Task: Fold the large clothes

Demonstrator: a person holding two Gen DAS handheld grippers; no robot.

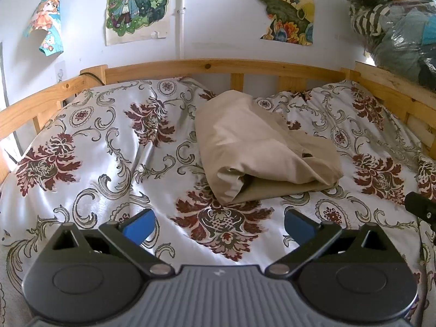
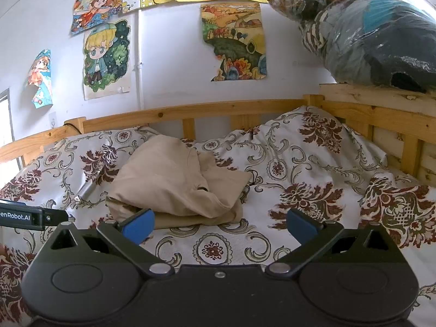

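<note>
A beige garment lies folded into a loose bundle on the floral bedspread, near the bed's middle. It also shows in the right wrist view, left of centre. My left gripper is open and empty, held a short way in front of the garment. My right gripper is open and empty, in front of the garment's right end. The right gripper's edge shows at the right of the left wrist view. The left gripper's body shows at the left of the right wrist view.
A wooden bed rail runs along the back and right side. A clear bag of clothes rests on the right rail. Drawings hang on the white wall behind.
</note>
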